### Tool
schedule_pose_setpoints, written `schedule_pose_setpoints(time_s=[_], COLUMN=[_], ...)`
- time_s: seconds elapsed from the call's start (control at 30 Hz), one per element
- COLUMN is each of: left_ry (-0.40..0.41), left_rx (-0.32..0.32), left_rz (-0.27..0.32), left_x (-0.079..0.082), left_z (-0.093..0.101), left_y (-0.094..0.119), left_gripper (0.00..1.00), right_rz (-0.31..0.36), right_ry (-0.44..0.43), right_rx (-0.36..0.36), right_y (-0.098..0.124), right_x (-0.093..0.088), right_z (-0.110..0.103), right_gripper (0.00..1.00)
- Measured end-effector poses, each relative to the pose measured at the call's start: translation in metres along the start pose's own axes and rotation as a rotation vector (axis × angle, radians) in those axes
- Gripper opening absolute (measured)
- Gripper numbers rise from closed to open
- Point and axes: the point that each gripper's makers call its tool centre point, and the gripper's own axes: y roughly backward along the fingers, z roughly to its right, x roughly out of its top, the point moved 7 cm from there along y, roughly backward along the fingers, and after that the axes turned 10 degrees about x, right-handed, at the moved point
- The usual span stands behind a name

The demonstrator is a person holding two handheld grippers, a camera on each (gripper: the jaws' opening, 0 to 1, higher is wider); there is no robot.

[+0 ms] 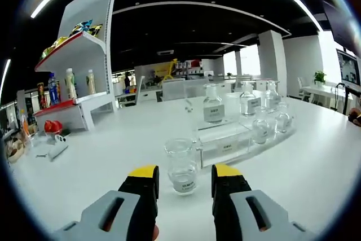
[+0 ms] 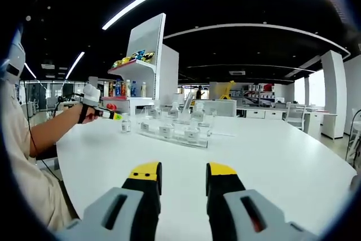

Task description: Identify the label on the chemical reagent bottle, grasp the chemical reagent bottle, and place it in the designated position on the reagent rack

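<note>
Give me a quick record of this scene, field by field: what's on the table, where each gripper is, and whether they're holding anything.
Surface: white table
Rack: clear reagent rack with several glass bottles on two levels
Loose bottle: small glass bottle standing on the table in front of the rack, label facing the left gripper
Left gripper: open, jaws either side of the loose bottle, not closed on it
Right gripper: open, empty, over bare table, far from the rack
Background: white shelf with drinks and snacks
</note>
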Motion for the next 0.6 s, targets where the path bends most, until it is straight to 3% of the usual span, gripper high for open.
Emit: schedule_pose_setpoints(time_s=[0.3, 0.6], left_ry=[0.004, -0.006], left_rx=[0.003, 0.012], left_rz=[-0.018, -0.036], left_x=[-0.004, -0.004], left_z=[0.002, -0.001], left_y=[-0.005, -0.024], left_gripper=[0.38, 0.38], right_rz=[-0.001, -0.003], right_ry=[0.004, -0.001], right_rx=[0.000, 0.002], right_y=[-0.001, -0.001], right_x=[0.001, -0.002], right_z=[0.000, 0.002], right_gripper=[0.31, 0.31])
